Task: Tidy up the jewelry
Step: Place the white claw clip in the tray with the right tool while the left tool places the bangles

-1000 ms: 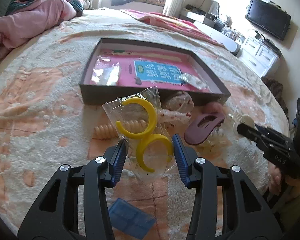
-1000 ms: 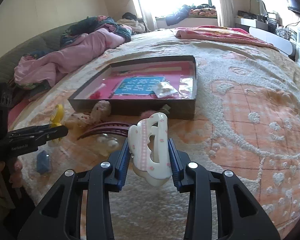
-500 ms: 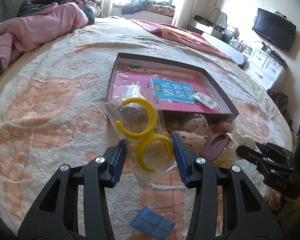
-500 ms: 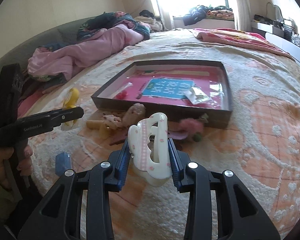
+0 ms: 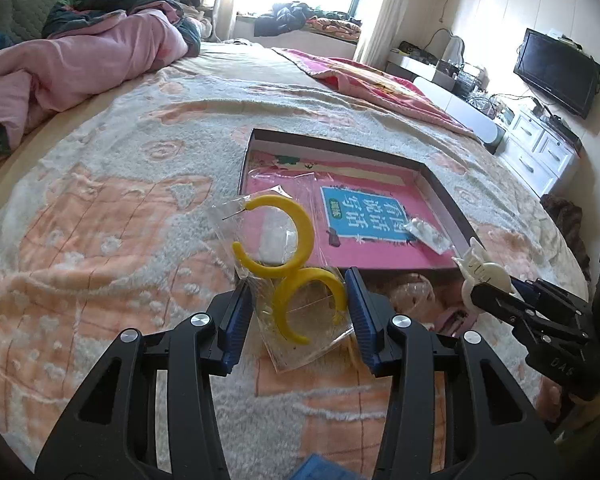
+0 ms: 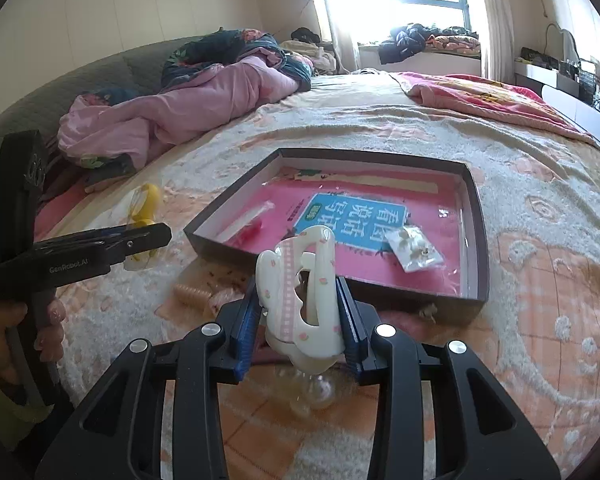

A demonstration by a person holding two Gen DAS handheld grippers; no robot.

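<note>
A light, slippery clear plastic bag of two yellow crescent hoop earrings [image 5: 296, 280] is pinched, jaws partly closed, by the left gripper [image 5: 300, 312] near the shallow dark box [image 5: 444, 196], while the stiff white floral hair claw clip [image 6: 300, 300], best held across its broad sides, is clamped in the right gripper [image 6: 300, 320] above the bed.

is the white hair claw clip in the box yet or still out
Out. The white claw clip with pink dots is clamped between the right gripper's blue pads, held above the blanket, short of the dark shallow box.

Both wrist views look forward and down, close over bed [image 5: 100, 184]; both share dark tray [image 6: 476, 216].
</note>
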